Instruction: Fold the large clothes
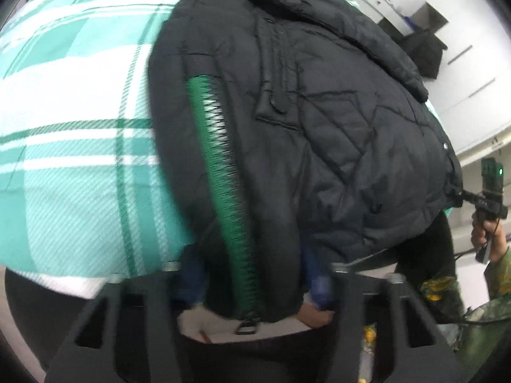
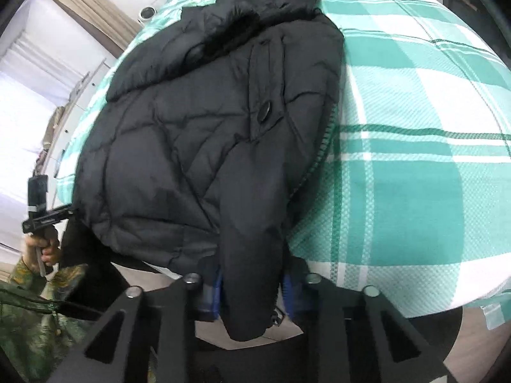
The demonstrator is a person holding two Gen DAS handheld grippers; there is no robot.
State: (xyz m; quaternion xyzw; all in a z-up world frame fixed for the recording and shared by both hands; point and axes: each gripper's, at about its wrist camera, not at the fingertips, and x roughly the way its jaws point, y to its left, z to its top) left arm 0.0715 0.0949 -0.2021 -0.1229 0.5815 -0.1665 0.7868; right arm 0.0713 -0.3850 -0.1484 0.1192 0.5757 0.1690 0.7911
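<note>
Two tools grip a puffy, quilted black jacket [image 1: 319, 134] on a checked green-and-white bedsheet [image 1: 80, 127]: left tool [image 1: 255, 284] clamps its green-zippered hem at 6 o'clock, right tool [image 2: 252, 290] pinches another corner.

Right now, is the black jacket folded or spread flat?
Partly folded: the jacket lies doubled on the plaid sheet, its green zipper along one edge.
</note>
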